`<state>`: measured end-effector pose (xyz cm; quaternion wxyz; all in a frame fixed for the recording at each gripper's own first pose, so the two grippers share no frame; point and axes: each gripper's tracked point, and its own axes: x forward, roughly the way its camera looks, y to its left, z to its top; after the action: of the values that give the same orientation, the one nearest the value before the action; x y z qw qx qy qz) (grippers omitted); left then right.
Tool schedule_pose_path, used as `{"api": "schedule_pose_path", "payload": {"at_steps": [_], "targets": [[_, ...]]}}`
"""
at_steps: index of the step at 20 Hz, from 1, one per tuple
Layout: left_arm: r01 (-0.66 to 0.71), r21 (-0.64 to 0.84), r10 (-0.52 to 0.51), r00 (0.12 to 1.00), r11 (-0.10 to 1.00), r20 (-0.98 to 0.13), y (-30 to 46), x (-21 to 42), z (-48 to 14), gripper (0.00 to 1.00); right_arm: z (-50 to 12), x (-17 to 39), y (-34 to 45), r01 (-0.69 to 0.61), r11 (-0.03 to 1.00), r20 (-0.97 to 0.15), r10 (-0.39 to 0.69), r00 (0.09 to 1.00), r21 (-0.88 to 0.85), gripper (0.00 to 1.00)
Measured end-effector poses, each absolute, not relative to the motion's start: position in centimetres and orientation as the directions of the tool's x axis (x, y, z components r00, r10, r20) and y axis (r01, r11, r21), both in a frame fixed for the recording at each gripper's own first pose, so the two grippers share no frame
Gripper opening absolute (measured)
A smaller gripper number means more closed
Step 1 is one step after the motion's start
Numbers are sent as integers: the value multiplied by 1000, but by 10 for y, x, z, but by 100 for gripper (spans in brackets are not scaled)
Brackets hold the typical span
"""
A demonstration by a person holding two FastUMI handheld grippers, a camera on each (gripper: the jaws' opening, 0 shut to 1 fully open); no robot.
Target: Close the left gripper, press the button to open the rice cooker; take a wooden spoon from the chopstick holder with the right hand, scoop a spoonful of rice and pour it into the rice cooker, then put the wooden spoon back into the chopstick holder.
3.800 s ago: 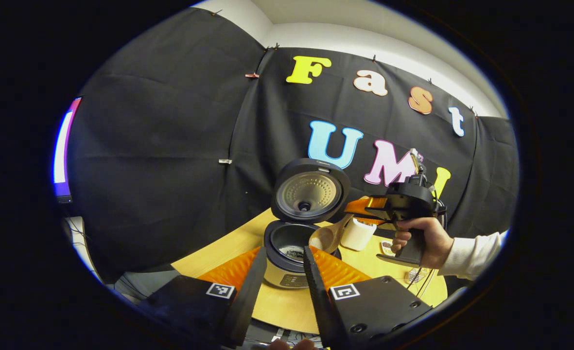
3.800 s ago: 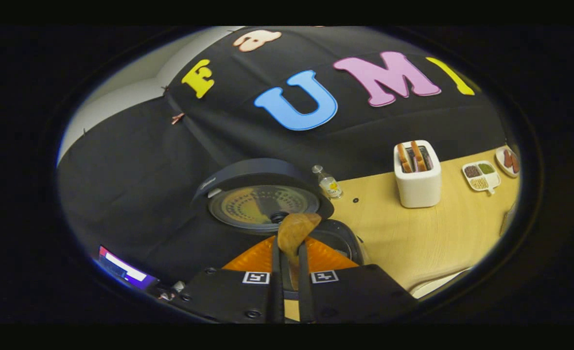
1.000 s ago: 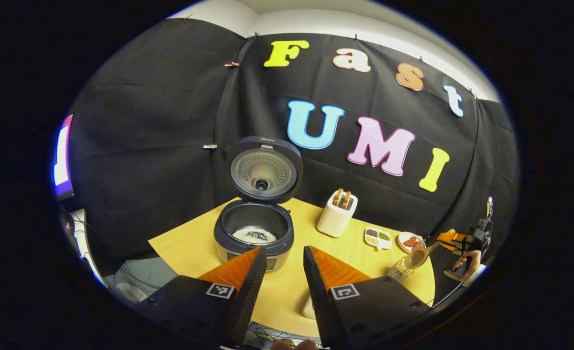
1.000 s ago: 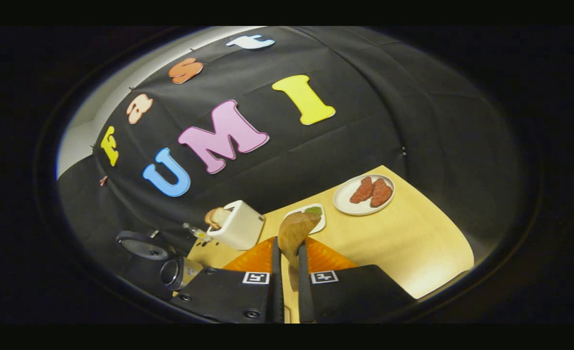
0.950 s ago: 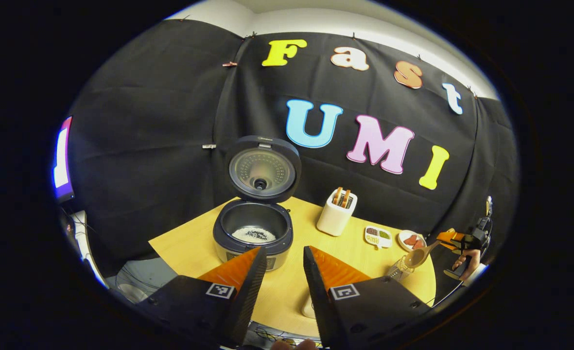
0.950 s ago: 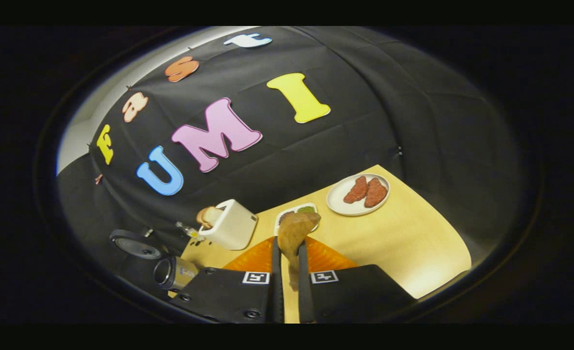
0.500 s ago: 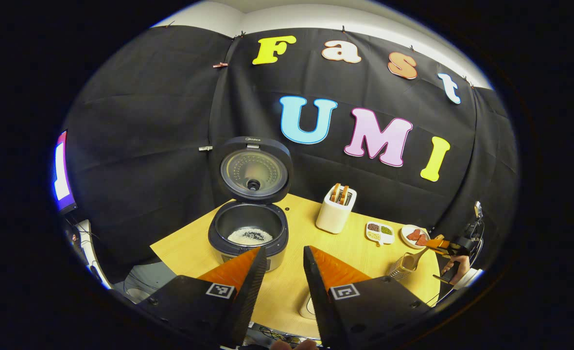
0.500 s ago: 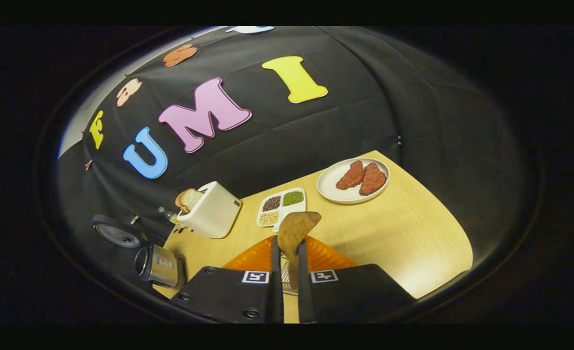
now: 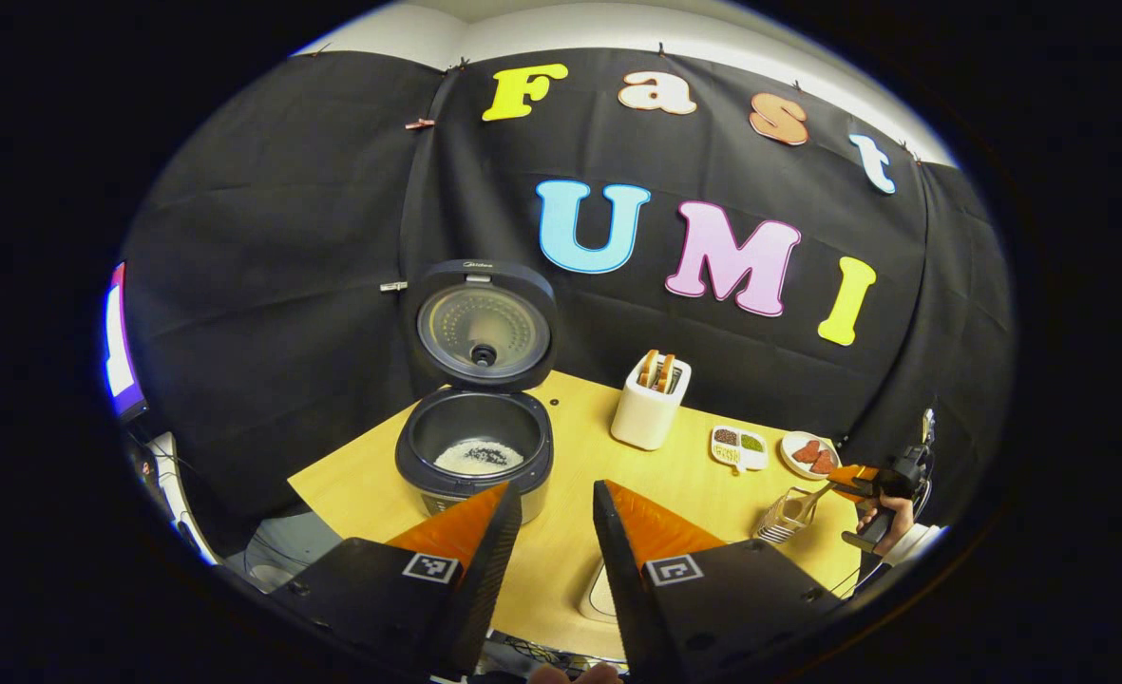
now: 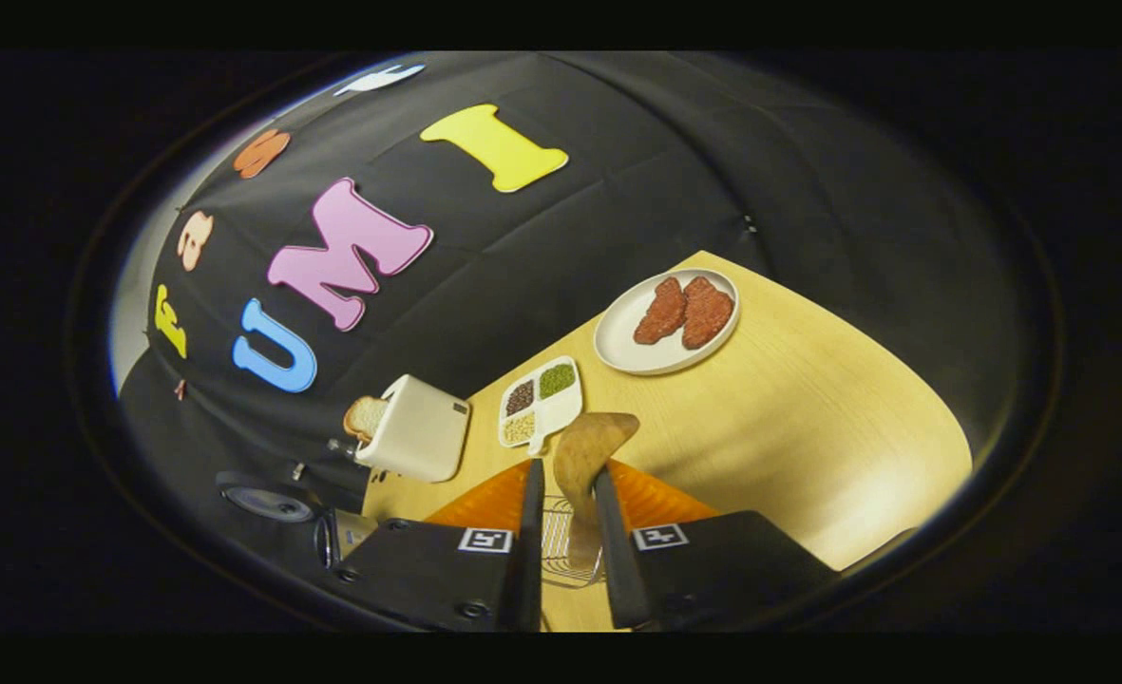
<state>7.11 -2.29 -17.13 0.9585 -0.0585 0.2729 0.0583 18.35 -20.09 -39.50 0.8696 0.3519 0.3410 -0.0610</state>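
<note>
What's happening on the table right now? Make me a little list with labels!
Rice cooker: lid up, white rice inside
Wooden spoon: handle reaching down into the chopstick holder, bowl up
Right gripper: fingers parted around the spoon handle
Left gripper: open, holding nothing
Also on table: toaster, plate

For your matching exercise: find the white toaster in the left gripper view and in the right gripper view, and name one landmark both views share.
Left gripper view: the toaster stands upright right of centre on the table, right of the open rice cooker.
Right gripper view: the toaster appears tilted at lower left, left of the wooden spoon.
Shared landmark: the divided dish of grains beside the toaster.
</note>
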Motion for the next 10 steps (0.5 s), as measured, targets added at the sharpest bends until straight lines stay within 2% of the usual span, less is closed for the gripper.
{"api": "schedule_pose_path", "payload": {"at_steps": [2, 3, 4, 5, 6, 7, 8, 9, 10], "targets": [[-132, -87, 67, 845, 987, -530, -27, 73, -173, 57, -393, 174, -204, 338, 755, -640, 137, 756, 562, 34], [-126, -90, 60, 847, 988, -528, -30, 75, -172, 57, -391, 171, -204, 336, 754, -644, 148, 751, 565, 52], [-120, -91, 54, 848, 989, -526, -33, 77, -171, 57, -388, 168, -202, 331, 751, -642, 158, 750, 572, 55], [-112, -92, 48, 851, 989, -523, -34, 78, -170, 57, -386, 166, -203, 328, 752, -639, 156, 754, 572, 58], [-106, -92, 43, 854, 990, -518, -35, 80, -169, 57, -383, 164, -206, 328, 755, -636, 150, 757, 568, 49], [-100, -91, 40, 858, 991, -512, -36, 80, -167, 57, -378, 161, -206, 326, 753, -631, 148, 762, 571, 59], [-94, -91, 35, 861, 991, -508, -36, 82, -166, 57, -371, 159, -205, 324, 750, -623, 147, 769, 576, 59], [-88, -89, 32, 864, 992, -502, -36, 83, -164, 57, -365, 156, -206, 321, 752, -613, 139, 777, 576, 53], [-81, -90, 25, 868, 993, -496, -36, 85, -163, 57, -355, 155, -206, 310, 758, -596, 127, 793, 574, 57]]}}
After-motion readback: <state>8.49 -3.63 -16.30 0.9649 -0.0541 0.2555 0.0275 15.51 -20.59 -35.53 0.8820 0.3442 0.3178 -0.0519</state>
